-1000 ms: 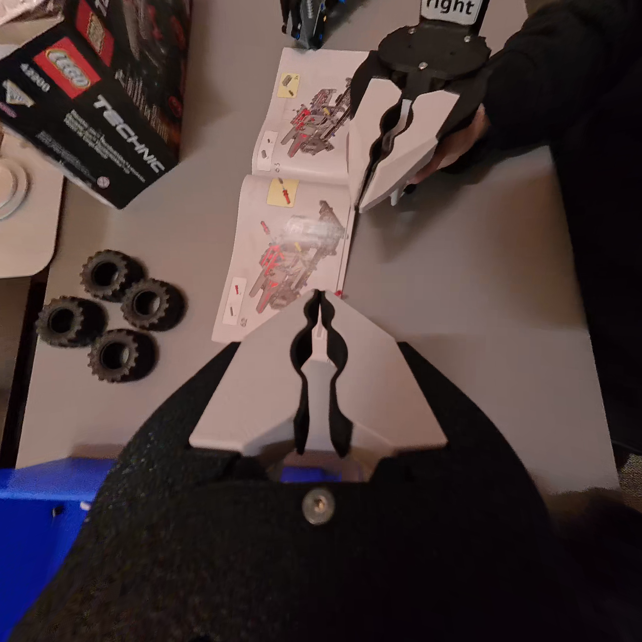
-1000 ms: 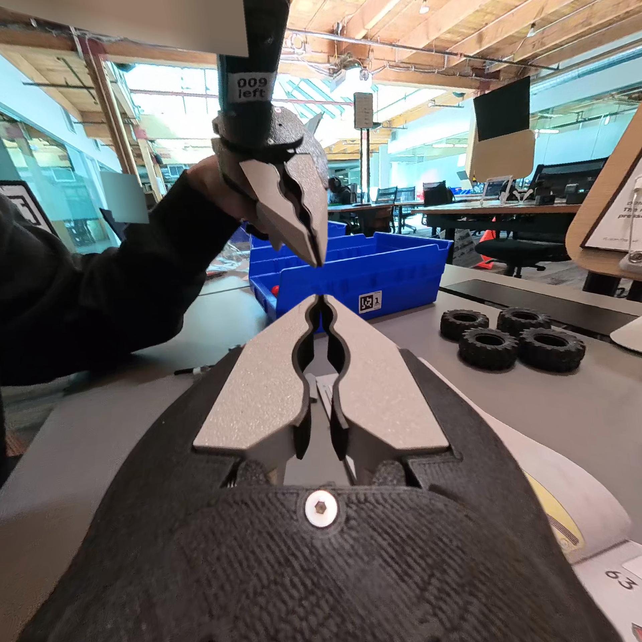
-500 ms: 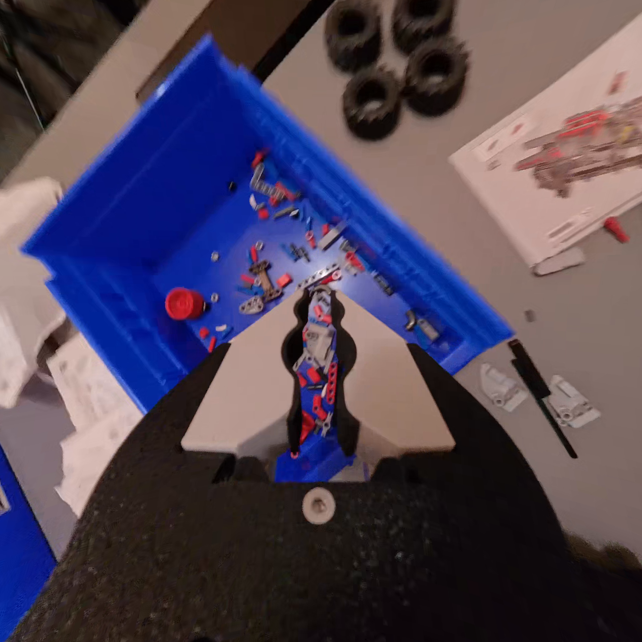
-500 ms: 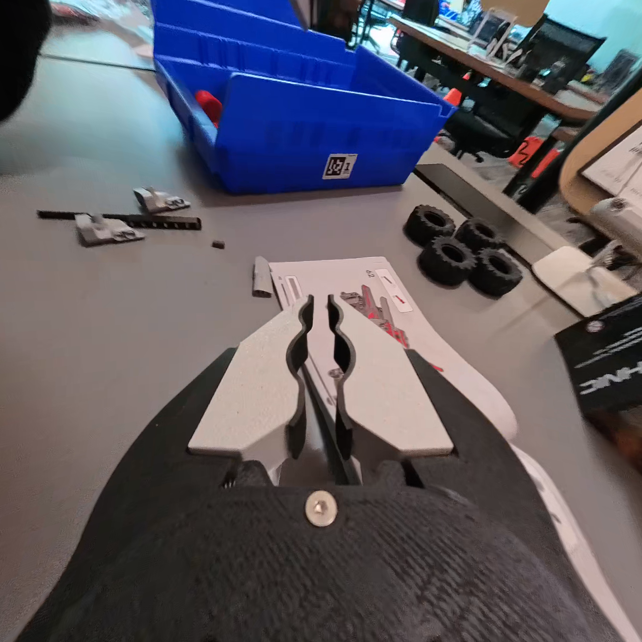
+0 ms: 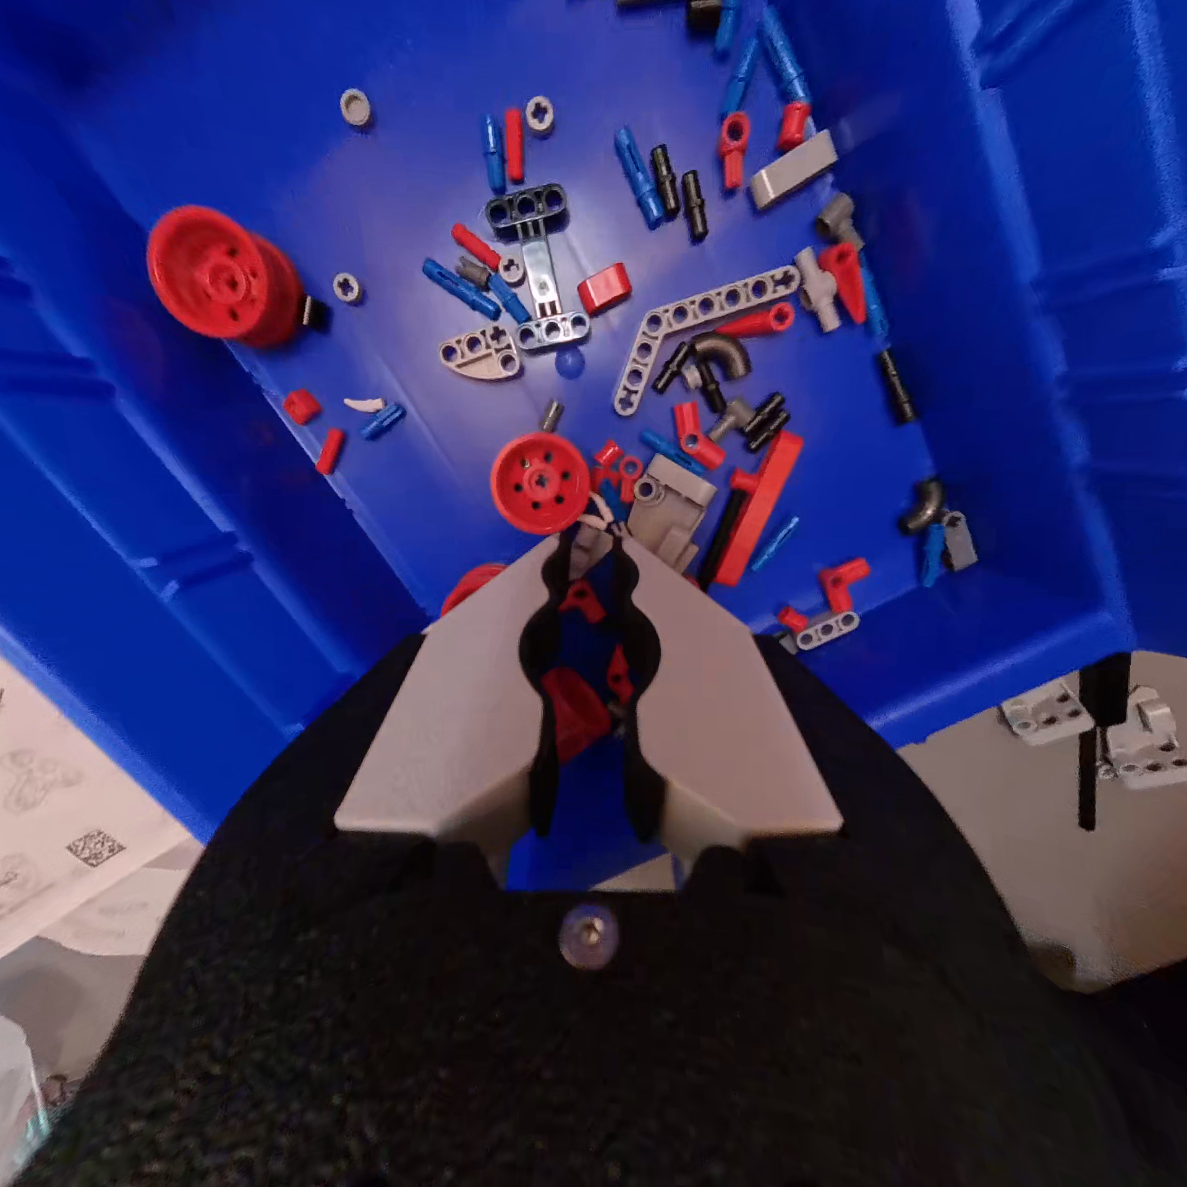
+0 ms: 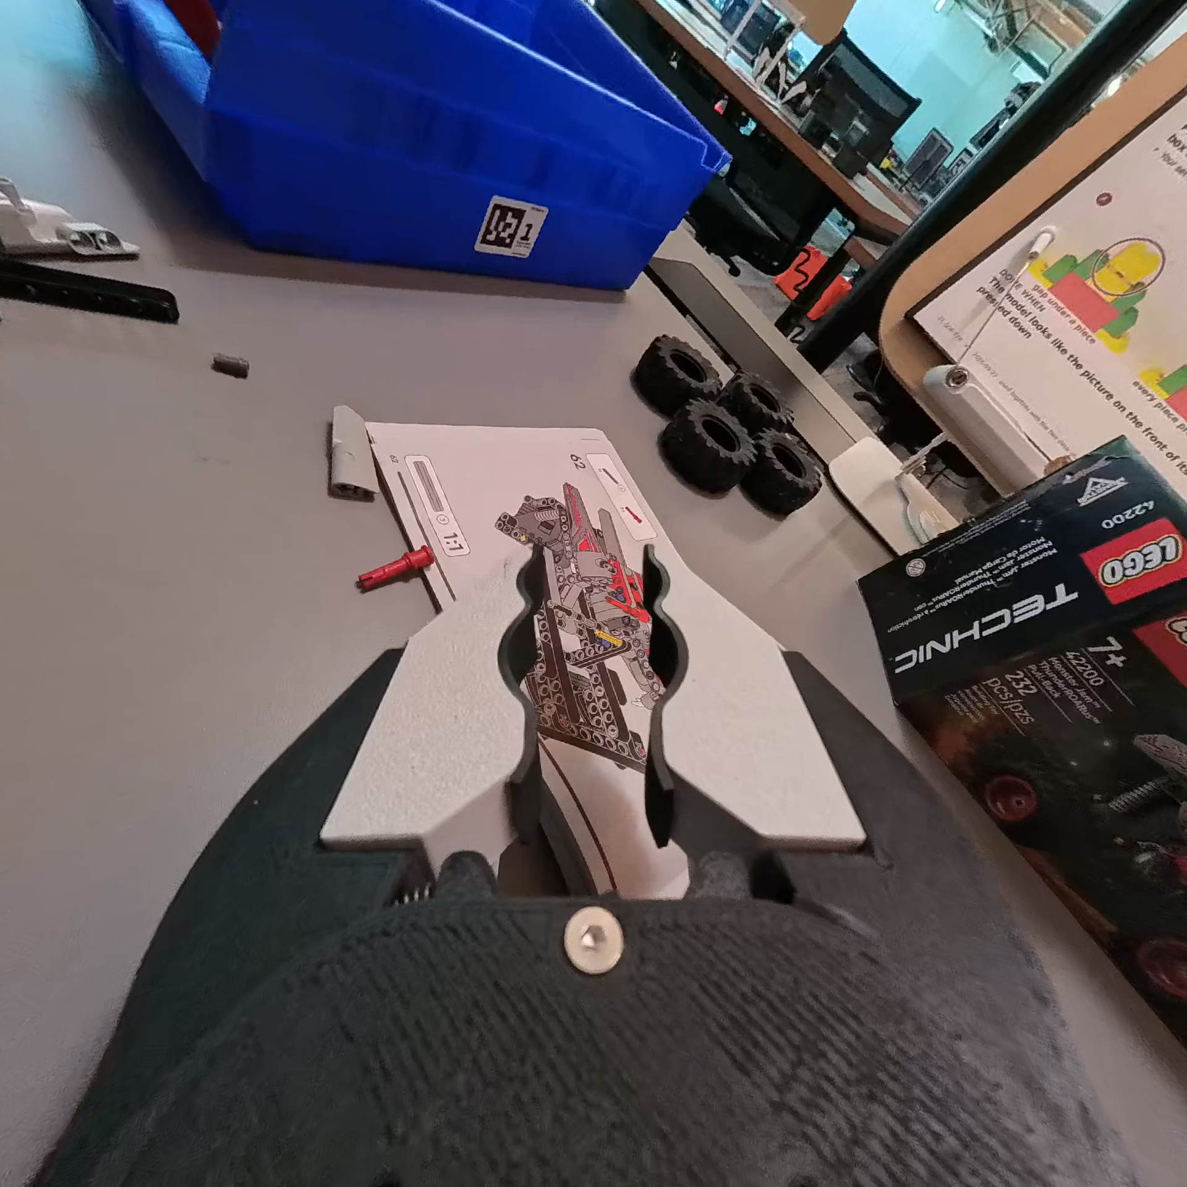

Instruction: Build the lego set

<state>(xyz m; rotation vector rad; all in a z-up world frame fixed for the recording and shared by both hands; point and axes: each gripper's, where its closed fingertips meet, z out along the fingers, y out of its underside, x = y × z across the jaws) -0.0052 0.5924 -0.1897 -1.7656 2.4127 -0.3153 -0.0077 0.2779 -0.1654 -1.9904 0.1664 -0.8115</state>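
Observation:
In the left wrist view my left gripper (image 5: 589, 543) hangs over the blue bin (image 5: 193, 578), jaws slightly parted and empty. Its tips are just above a red wheel hub (image 5: 539, 482) and a grey block piece (image 5: 674, 507). Loose red, blue, grey and black pieces cover the bin floor, among them a larger red hub (image 5: 221, 276), a grey bent beam (image 5: 694, 321) and a red beam (image 5: 764, 507). In the right wrist view my right gripper (image 6: 592, 555) is open and empty, low over the open instruction booklet (image 6: 514, 475). A red pin (image 6: 395, 568) lies left of the booklet.
Several black tyres (image 6: 726, 430) sit right of the booklet, the set's black box (image 6: 1060, 642) at the near right. A grey piece (image 6: 350, 462) touches the booklet's corner. A black beam (image 6: 90, 292) and pale grey parts (image 6: 51, 225) lie beside the bin (image 6: 417, 160). The gap from one gripper's tips to the other's is roughly 30 cm. To reach the larger red hub (image 5: 221, 276) in a straight line is about 12 cm for my left fingers, about 40 cm for my right.
My left gripper swung from above the booklet to over the bin, dropped close to the pieces and parted its jaws. My right gripper tipped down over the booklet and opened wider.

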